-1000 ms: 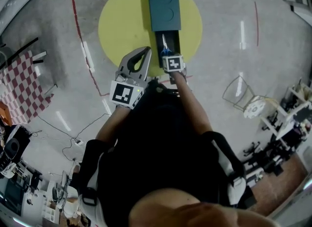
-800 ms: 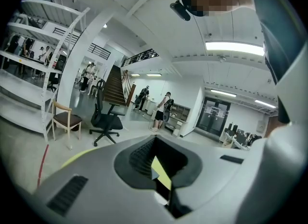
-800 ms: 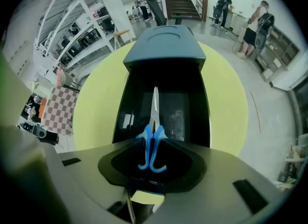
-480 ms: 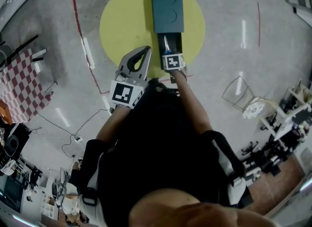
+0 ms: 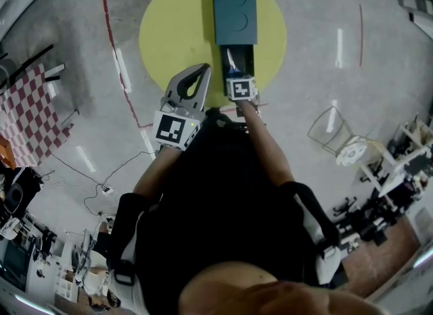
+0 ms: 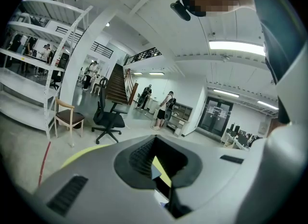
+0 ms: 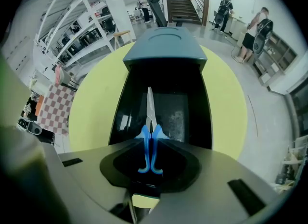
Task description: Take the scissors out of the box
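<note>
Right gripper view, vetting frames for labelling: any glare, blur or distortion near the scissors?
Right gripper view: scissors sharp; pale glare patches inside the glossy black box; fisheye bows its walls. Head view: same barrel bend, light streaks on the floor.

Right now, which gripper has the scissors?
The right gripper: its jaws are shut on the handles of the blue scissors, over the open box. The left gripper is shut on nothing and points away into the room.

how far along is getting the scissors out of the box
Done: the box has its drawer open, and the right tongs are shut on the scissors by their blue handles. In hand: the blades are over the drawer. Left: carry them clear of it.
</note>
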Available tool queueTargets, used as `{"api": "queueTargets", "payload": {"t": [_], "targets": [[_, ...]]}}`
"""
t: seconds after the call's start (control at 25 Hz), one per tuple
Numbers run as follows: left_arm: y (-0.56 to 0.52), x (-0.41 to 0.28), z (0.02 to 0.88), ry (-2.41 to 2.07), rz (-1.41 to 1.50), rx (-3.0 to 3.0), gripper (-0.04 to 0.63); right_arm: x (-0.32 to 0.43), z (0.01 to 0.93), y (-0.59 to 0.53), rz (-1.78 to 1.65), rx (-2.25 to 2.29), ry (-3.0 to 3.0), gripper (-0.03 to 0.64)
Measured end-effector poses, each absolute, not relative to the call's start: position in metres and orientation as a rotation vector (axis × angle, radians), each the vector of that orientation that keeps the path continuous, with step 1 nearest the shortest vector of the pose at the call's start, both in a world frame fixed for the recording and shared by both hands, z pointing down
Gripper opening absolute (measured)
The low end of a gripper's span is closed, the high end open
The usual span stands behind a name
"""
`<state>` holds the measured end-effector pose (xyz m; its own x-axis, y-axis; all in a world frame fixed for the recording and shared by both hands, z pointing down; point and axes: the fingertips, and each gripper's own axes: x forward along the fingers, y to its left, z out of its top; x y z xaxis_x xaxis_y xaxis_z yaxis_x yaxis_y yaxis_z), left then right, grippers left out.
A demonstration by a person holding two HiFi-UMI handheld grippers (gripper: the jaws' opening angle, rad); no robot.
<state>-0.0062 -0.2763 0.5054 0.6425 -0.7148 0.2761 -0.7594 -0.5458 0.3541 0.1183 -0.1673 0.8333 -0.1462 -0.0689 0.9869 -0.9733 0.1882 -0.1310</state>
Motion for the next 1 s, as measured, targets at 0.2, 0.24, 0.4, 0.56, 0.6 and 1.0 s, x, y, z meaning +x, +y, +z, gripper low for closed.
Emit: {"api": "queueTargets", "payload": {"t": [0.2,0.24,0.4,0.56,0.6,1.0], "targets": [[-0.275,-0.007,0.505,-1.171,0.132,2.419,-0.003,0.124,0.831,-0.170,1.105,1.080,-1.462,0.081],[-0.274,-0.007,0.505,-1.172,0.130,2.417,-0.003,0.123,0.831,-0.170,1.112,1.079,-1.469,0.081],[-0.271,-0.006,0.505,-1.177,0.131,2.413,-0.003,0.119,0.829,-0.170,1.137,1.077,-1.492,0.078],[-0.267,-0.003,0.506,-1.185,0.127,2.414,-0.003,0.118,0.827,-0.171,1.139,1.083,-1.519,0.075],[-0.267,-0.003,0.506,-1.188,0.126,2.413,-0.002,0.118,0.827,-0.171,1.141,1.083,-1.526,0.075],[-0.261,-0.003,0.507,-1.201,0.137,2.413,-0.003,0.119,0.839,-0.165,1.144,1.039,-1.502,0.074]]}}
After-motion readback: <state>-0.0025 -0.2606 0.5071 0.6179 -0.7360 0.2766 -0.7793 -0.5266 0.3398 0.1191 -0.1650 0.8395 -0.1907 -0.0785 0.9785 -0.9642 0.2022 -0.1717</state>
